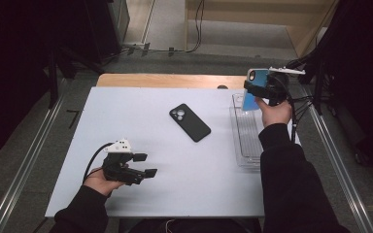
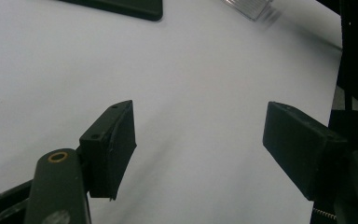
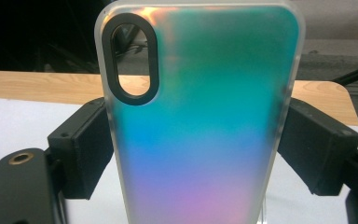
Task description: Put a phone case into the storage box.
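My right gripper (image 1: pixel 256 90) is shut on an iridescent blue-green phone case (image 1: pixel 251 86), held upright above the far end of a clear plastic tray (image 1: pixel 241 141). In the right gripper view the phone case (image 3: pixel 200 121) stands between both jaws, its oval camera cut-out at upper left. A black phone case (image 1: pixel 190 122) lies flat at the middle of the white table (image 1: pixel 141 107), camera holes toward the far side. My left gripper (image 1: pixel 144 165) hovers near the front left of the table, open and with nothing between its jaws. In the left gripper view the left gripper (image 2: pixel 198 140) faces bare table.
The clear tray runs along the table's right edge. A wooden strip (image 1: pixel 170 80) borders the far side of the table. Dark stands and cables surround the table on the floor. The black case's edge (image 2: pixel 121 7) and the tray corner (image 2: pixel 251 7) show far off in the left gripper view.
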Motion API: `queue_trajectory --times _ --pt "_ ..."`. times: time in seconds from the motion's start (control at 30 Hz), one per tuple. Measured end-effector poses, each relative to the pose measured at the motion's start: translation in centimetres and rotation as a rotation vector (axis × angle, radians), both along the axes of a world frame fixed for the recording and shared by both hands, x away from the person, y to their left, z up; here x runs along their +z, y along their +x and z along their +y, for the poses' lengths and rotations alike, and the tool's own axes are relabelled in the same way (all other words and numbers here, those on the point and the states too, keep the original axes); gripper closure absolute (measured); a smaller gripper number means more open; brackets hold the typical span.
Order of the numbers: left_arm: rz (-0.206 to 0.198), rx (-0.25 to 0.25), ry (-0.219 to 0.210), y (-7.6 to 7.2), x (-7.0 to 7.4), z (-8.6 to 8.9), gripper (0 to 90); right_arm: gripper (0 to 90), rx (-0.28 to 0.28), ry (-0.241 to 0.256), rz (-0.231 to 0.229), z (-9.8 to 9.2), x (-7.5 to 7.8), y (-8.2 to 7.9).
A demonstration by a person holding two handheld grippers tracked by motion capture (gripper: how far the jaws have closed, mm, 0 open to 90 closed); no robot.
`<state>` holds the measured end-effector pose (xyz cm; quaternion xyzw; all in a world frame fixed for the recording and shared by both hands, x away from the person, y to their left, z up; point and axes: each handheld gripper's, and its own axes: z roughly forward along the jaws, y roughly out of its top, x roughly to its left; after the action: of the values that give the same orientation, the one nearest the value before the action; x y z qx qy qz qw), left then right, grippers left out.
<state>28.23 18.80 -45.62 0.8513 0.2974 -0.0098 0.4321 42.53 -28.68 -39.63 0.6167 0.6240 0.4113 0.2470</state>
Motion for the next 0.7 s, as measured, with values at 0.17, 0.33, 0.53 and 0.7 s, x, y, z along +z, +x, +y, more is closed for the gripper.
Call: queue_trajectory --times 0.17,0.33,0.53,0.7 --pt "0.000 0.001 -0.004 0.0 0.0 0.1 26.2 14.6 -0.014 0.023 0.006 0.1 -0.8 0.9" --pt "0.000 0.000 -0.008 0.0 0.0 0.0 26.2 14.6 -0.029 -0.004 0.000 0.6 -1.4 1.6" --pt "0.002 -0.002 -0.010 0.1 0.0 0.1 26.2 14.6 -0.053 -0.012 0.008 0.7 -2.5 2.5" --pt "0.004 -0.005 -0.009 0.1 0.0 0.0 26.2 14.5 -0.069 0.001 0.021 0.6 -3.4 3.1"
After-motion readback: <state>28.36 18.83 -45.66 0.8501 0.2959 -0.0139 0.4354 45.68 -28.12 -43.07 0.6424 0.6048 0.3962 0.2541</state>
